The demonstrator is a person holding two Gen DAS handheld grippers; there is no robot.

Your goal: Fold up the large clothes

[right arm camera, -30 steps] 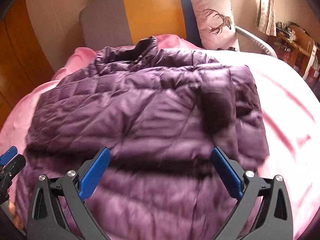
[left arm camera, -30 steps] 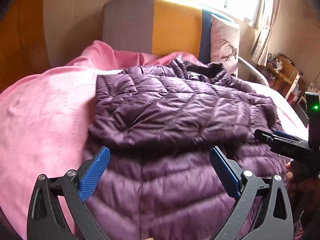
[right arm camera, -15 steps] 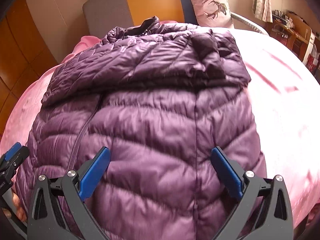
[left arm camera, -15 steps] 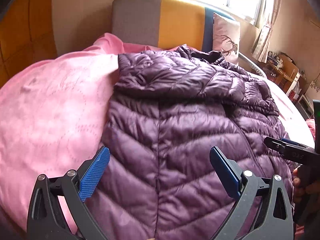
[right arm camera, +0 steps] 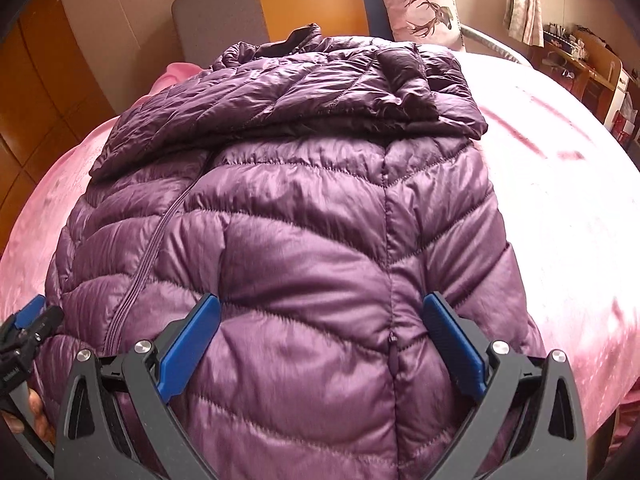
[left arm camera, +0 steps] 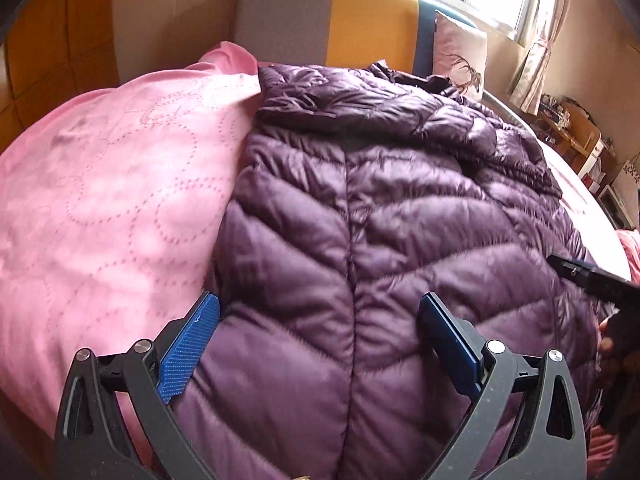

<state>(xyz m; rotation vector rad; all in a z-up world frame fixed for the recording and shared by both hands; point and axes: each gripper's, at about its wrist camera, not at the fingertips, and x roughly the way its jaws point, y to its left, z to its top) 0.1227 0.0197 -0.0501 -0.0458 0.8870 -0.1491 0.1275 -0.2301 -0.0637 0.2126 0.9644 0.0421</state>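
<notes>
Purple and quilted, the jacket (left arm camera: 360,248) lies spread on a pink bedspread (left arm camera: 112,184), its collar end toward the headboard (left arm camera: 352,20) and both sleeves folded across the chest. The left gripper (left arm camera: 319,344) hangs over the jacket's near hem with its blue fingers (left arm camera: 188,352) spread wide, gripping nothing; the left pad sits over the jacket's edge beside the bedspread. The right gripper (right arm camera: 320,344) is likewise released, poised above the hem with a zip pull (right arm camera: 394,356) between its fingers. Whether either touches the fabric is hard to judge. A deer-print pillow (right arm camera: 420,4) leans on the headboard.
</notes>
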